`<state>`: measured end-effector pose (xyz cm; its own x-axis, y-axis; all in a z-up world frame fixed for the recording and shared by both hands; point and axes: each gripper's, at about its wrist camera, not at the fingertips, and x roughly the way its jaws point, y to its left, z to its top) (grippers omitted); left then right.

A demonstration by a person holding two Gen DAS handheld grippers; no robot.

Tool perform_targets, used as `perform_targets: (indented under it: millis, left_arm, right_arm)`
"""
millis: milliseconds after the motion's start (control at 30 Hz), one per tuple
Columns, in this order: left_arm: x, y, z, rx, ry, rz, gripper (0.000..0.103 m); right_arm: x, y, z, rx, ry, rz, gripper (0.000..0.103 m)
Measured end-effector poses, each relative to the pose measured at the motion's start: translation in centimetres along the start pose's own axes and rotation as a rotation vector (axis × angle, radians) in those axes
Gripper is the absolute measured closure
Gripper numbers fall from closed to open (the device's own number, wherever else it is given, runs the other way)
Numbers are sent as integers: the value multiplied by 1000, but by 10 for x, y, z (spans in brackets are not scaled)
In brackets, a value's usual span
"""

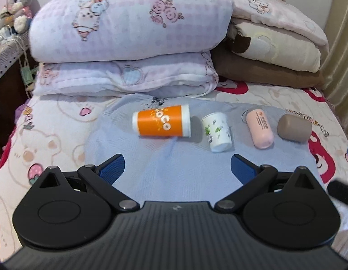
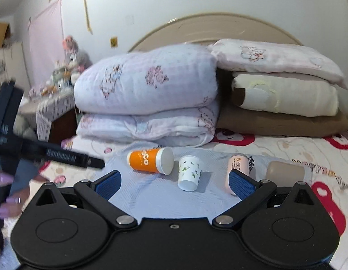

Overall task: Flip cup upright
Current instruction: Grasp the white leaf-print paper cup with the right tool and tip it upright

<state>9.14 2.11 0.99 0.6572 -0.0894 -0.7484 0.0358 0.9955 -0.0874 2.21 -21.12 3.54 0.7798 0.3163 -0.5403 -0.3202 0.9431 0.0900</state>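
Observation:
Several cups lie on their sides in a row on a light blue cloth (image 1: pixel 174 171) spread on the bed. From left to right they are an orange cup (image 1: pixel 161 121), a small white cup with green leaves (image 1: pixel 216 132), a pink cup (image 1: pixel 259 128) and a brown cup (image 1: pixel 294 127). The right wrist view shows the orange cup (image 2: pixel 149 160), the white cup (image 2: pixel 189 173), the pink cup (image 2: pixel 235 166) and the brown cup (image 2: pixel 285 172). My left gripper (image 1: pixel 177 168) is open and empty, short of the cups. My right gripper (image 2: pixel 174 183) is open and empty; its right finger (image 2: pixel 241 185) covers part of the pink cup.
Folded quilts (image 1: pixel 129 33) and blankets (image 1: pixel 270 54) are stacked behind the cups against the headboard (image 2: pixel 209 25). A bedside table with plush toys (image 2: pixel 68 67) stands at the left. The left gripper's body and the hand holding it (image 2: pixel 7 157) show at the left of the right wrist view.

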Motion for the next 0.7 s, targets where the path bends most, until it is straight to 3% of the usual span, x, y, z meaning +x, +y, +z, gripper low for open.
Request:
perform_targets:
  millis: [267,367,467,533,700]
  left_arm:
    - [79,-25,33,-48,133,-132,1]
    - [101,-30,37,-60,124,-151,2]
    - [122,-23,39,-113,114,-187,2]
    - [135,-17,36,-137,130,-205,2]
    - [166,2,30,-225,175,-282,3]
  right_arm:
    - [92,-26,25,58,297,255,0]
    - [132,-34,21,108,371,272,0]
    - [159,-40,15,134,405,280,1]
    - [177,-47,10,159,417,277,6]
    - [224,-65,6,215,413,282,7]
